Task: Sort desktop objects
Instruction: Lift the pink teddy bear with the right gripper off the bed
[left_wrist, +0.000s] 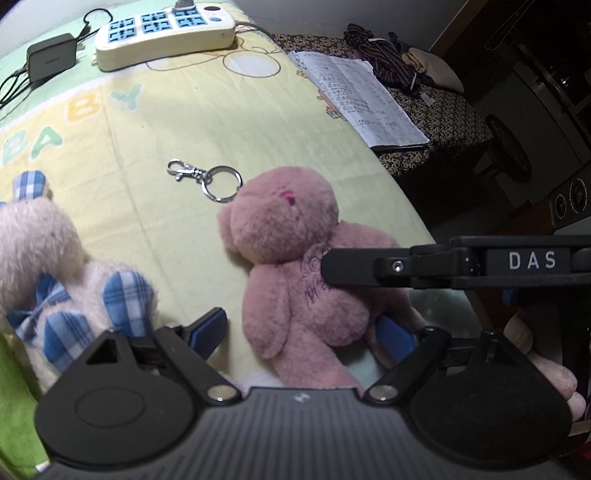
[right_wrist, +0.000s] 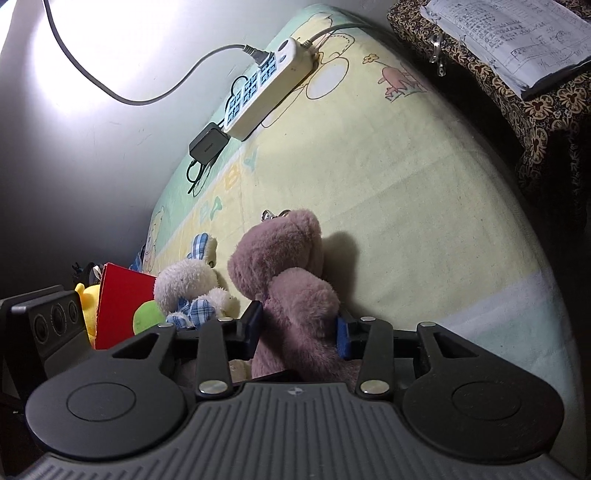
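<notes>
From my left camera, the cream bear (left_wrist: 55, 266) with blue checked patches lies at the far left of the yellow sheet (left_wrist: 258, 122), which is printed with "BABY". Behind it, at the far left corner, a black charger (left_wrist: 51, 57) sits beside a white power strip (left_wrist: 166, 35). Moving right, a metal key ring (left_wrist: 207, 179) with its clasp lies flat on the sheet, just beyond the head of the pink bear (left_wrist: 291, 273).

The pink bear lies on its back near the middle of the sheet, head away from me. My left hand-held gripper (left_wrist: 301, 330) stands wide, its blue fingers (left_wrist: 208, 326) either side of the bear's lower body; I cannot tell whether they touch it. The body of the other gripper crosses in from the right over the bear's chest.

Further right, an open notebook (left_wrist: 364, 99) rests on a dark patterned cloth (left_wrist: 443, 107) beyond the sheet's edge.

From my right camera, a red card (right_wrist: 122, 306) and a yellow toy (right_wrist: 86, 306) show at the left, then the cream bear (right_wrist: 192, 288). My right hand-held gripper (right_wrist: 299, 328) is pressed narrow around the pink bear (right_wrist: 291, 280), a finger against each flank, holding it.
</notes>
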